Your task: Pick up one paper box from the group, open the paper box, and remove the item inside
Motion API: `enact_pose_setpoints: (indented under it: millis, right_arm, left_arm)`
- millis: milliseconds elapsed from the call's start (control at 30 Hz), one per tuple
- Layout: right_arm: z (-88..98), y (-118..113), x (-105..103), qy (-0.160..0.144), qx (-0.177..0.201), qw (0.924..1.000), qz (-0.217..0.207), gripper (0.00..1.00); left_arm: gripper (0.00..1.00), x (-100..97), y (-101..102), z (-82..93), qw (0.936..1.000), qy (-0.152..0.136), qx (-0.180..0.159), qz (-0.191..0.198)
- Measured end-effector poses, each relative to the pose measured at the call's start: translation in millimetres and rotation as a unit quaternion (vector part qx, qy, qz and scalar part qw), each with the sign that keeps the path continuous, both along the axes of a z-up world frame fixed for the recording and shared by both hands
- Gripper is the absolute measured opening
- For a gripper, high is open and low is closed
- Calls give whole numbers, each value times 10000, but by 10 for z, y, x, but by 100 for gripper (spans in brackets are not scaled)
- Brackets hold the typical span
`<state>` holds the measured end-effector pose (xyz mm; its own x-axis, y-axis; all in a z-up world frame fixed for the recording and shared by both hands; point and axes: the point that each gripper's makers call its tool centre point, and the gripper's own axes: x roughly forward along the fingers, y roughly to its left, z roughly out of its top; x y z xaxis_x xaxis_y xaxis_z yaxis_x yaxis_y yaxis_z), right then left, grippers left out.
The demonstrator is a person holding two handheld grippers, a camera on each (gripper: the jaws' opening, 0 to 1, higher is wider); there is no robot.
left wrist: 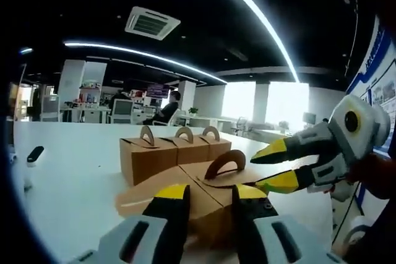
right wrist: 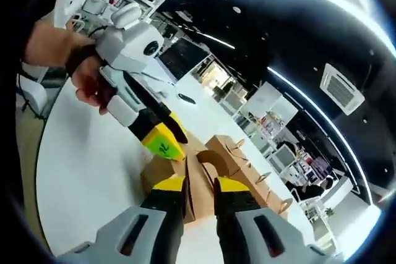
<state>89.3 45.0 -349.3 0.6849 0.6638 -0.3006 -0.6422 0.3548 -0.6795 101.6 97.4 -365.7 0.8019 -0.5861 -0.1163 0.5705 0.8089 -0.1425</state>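
A brown paper box (left wrist: 209, 209) with an arched handle (left wrist: 226, 164) sits between the fingers of my left gripper (left wrist: 210, 193), which is shut on its sides just above the white table (left wrist: 74, 183). My right gripper (left wrist: 250, 172) comes in from the right, slightly open, its yellow tips at the handle's end. In the right gripper view my right gripper (right wrist: 199, 183) straddles the box's top flap (right wrist: 201, 174). There the left gripper (right wrist: 172, 137) presses on the box (right wrist: 162, 170) from the left. Three more boxes (left wrist: 170, 153) stand in a row behind.
A small black object (left wrist: 35, 154) lies on the table at the left. The row of boxes (right wrist: 247, 174) runs along the table past the held one. A hand (right wrist: 93, 88) holds the left gripper. Desks and a seated person (left wrist: 167, 108) are far behind.
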Motion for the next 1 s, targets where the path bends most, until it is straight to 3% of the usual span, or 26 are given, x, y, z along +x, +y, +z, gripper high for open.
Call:
enact_pose_setpoints:
  millis: [100,333,600,767,1000]
  right_arm:
    - [1,5,-2,-80,-231,9997,-3,18]
    - [-30,27,-21,-102,-1175,9930,30,16]
    - [-49,53,9,-298,-1747,9842,14,16]
    - [-85,76,3,-306,-1991,9795,-82,12]
    - [-120,62,-18,-284,-2029,9787,-131,7]
  left_arm:
    - [30,-6,0,0,10000,6,0,-4]
    - [30,-19,-3,1,10000,14,-29,-33]
    - [30,-10,-3,4,10000,11,-71,-14]
    - [30,-6,0,2,9999,25,-127,-10]
    - [30,-7,-3,4,9999,32,-132,-35]
